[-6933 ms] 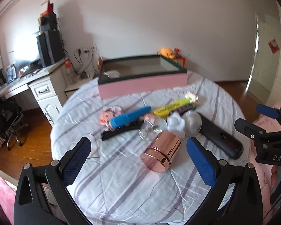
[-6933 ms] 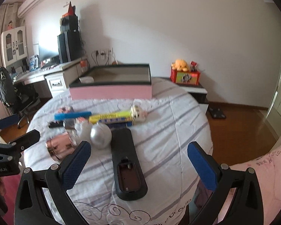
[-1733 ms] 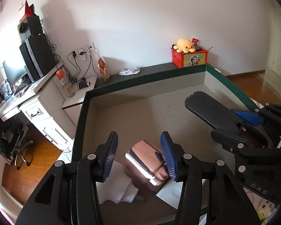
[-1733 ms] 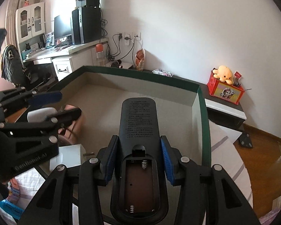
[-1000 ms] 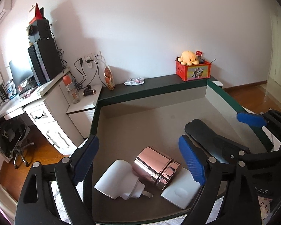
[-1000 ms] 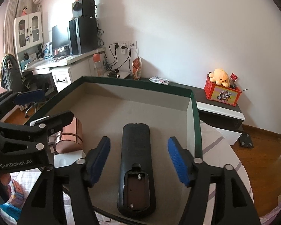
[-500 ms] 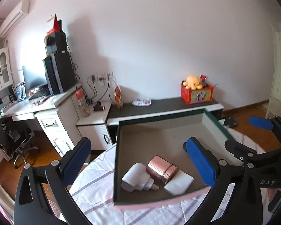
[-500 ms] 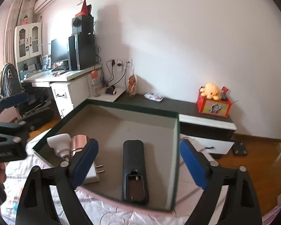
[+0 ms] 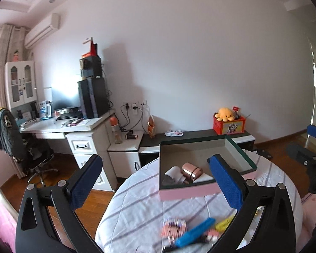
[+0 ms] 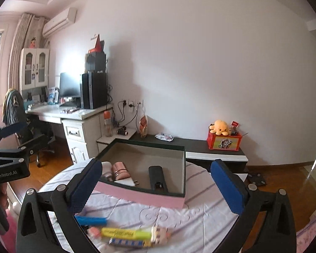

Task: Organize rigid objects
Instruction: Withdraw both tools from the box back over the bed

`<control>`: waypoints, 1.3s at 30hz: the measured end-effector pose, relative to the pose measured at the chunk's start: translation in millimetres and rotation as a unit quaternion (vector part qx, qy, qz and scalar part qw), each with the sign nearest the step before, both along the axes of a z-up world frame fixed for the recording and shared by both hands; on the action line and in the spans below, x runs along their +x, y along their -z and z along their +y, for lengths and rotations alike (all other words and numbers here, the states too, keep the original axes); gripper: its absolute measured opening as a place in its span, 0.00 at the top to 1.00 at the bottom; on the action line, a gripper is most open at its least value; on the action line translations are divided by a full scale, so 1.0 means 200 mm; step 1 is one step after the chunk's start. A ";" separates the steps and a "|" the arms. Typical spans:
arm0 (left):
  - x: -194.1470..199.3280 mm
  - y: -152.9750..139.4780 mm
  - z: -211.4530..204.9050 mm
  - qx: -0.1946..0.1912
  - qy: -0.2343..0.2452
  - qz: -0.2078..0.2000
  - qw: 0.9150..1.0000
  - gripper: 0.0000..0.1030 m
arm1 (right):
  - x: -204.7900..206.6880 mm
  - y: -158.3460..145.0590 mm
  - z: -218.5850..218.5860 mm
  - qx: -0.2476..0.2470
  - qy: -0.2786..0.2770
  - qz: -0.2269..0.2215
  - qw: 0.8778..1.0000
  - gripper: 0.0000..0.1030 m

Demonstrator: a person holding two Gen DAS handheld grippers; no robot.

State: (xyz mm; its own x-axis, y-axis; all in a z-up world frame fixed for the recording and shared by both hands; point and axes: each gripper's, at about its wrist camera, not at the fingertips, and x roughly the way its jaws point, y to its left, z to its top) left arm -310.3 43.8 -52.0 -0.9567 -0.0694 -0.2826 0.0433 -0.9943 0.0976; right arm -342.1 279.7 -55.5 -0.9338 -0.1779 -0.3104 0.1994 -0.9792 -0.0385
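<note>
A pink box with a green rim (image 9: 189,191) (image 10: 141,196) stands at the far side of the round table. Inside it lie a rose-gold cup (image 9: 191,172) (image 10: 120,171), a white plug (image 9: 173,172) (image 10: 127,181) and a black remote (image 10: 158,178). My left gripper (image 9: 155,164) hangs open and empty, above and short of the box. The jaws of my right gripper (image 10: 155,166) are opening with nothing between them, likewise short of the box. On the cloth nearer to me lie a blue bar (image 9: 196,233) (image 10: 90,220), a yellow bar (image 10: 124,234) and a small pink item (image 9: 174,226), all blurred.
The table carries a white cloth with grey stripes (image 9: 137,200) (image 10: 200,213). Behind it a low dark cabinet holds a red box with an orange plush (image 9: 228,122) (image 10: 223,139). A white desk (image 9: 52,126) and an office chair (image 9: 21,147) stand at the left.
Both grippers let go, widened, and drew back and up from the box. The cup and the remote stay inside it. The loose items on the cloth came into view.
</note>
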 end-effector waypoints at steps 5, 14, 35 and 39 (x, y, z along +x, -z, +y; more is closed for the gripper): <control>0.24 0.00 -0.04 0.013 0.000 0.007 1.000 0.00 | 0.25 -0.02 0.00 -0.005 0.020 0.013 1.000 0.00; 0.55 0.01 -0.04 0.007 0.007 0.023 1.000 0.00 | 0.57 0.00 0.01 -0.019 0.038 0.013 0.999 0.00; 0.64 0.06 -0.02 -0.010 0.013 0.002 1.000 0.00 | 0.75 0.01 -0.01 -0.010 0.043 0.015 0.999 0.00; 0.59 0.13 -0.03 -0.011 0.016 -0.021 1.000 0.00 | 0.71 0.07 -0.01 -0.009 0.043 -0.001 0.999 0.00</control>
